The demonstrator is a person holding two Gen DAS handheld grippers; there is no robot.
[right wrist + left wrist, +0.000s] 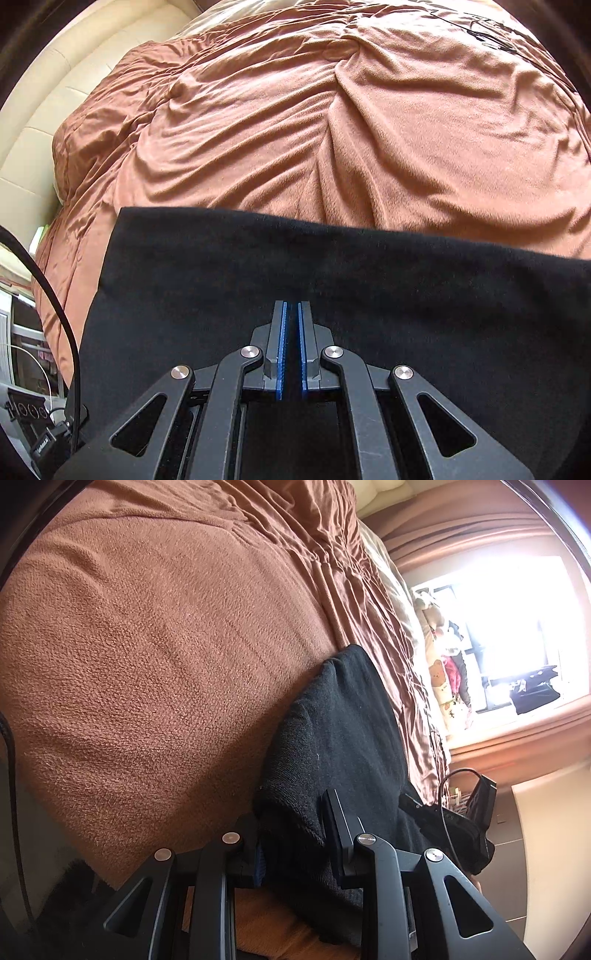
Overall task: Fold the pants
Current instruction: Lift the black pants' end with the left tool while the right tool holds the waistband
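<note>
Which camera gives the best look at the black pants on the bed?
The right wrist view. There the pants spread flat and wide over the brown blanket, with a straight far edge. The left wrist view shows only a narrow bunched strip of them, running between the left gripper fingers.

A rumpled brown blanket (332, 129) covered the bed; a cream headboard (55, 110) stood behind, a bright window (517, 627) beside.

The lower part of the black pants (332, 266) is cut off by the bottom and right frame edges in the right wrist view. In the left wrist view, the fold between the jaws hides one blue pad, and the window (517, 627) at the upper right is washed out by glare.
</note>
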